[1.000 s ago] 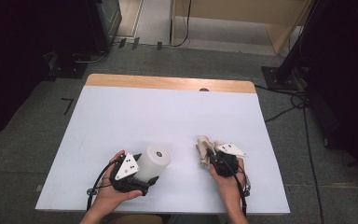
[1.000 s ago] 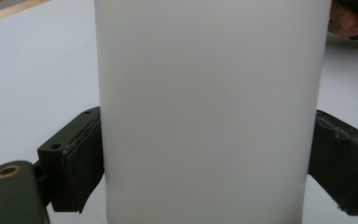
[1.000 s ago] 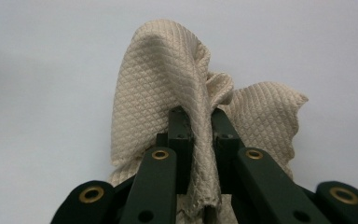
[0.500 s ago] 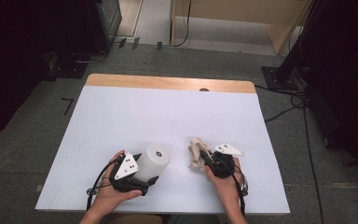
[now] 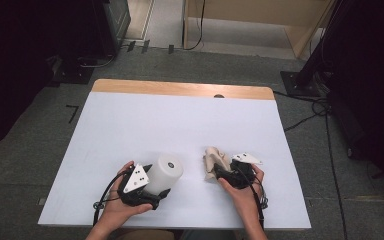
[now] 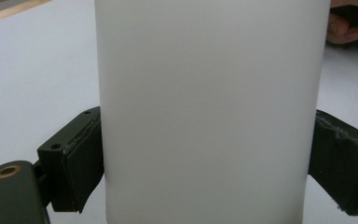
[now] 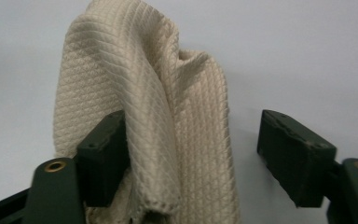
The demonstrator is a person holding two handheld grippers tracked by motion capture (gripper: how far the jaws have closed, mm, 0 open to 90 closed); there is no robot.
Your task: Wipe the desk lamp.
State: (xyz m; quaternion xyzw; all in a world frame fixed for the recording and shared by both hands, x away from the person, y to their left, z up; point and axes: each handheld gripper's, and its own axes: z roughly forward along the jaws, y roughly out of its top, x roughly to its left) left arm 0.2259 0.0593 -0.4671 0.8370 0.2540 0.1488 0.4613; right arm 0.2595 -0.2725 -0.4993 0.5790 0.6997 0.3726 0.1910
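Note:
A white cylinder (image 5: 166, 171) lies tilted near the table's front left, and my left gripper (image 5: 156, 180) is shut on it. In the left gripper view both pads (image 6: 81, 168) press against the sides of the cylinder (image 6: 209, 112). A beige quilted cloth (image 5: 212, 159) sits bunched on the table just ahead of my right gripper (image 5: 219, 172). The right gripper's jaws have just been opening. In the right gripper view the cloth (image 7: 168, 116) hangs between them, against the left pad (image 7: 105, 154). The right pad stands clear of it, so my right gripper (image 7: 200, 154) is open.
The white table top (image 5: 180, 125) has a wooden strip (image 5: 180, 89) along its far edge. Beyond the table are cables (image 5: 305, 120) on the grey floor, dark equipment stands at both sides and a wooden cabinet (image 5: 250, 12).
The cloth at the right gripper has slumped into a wider bunch on the table, a little to the left. The left gripper and the cylinder have kept still.

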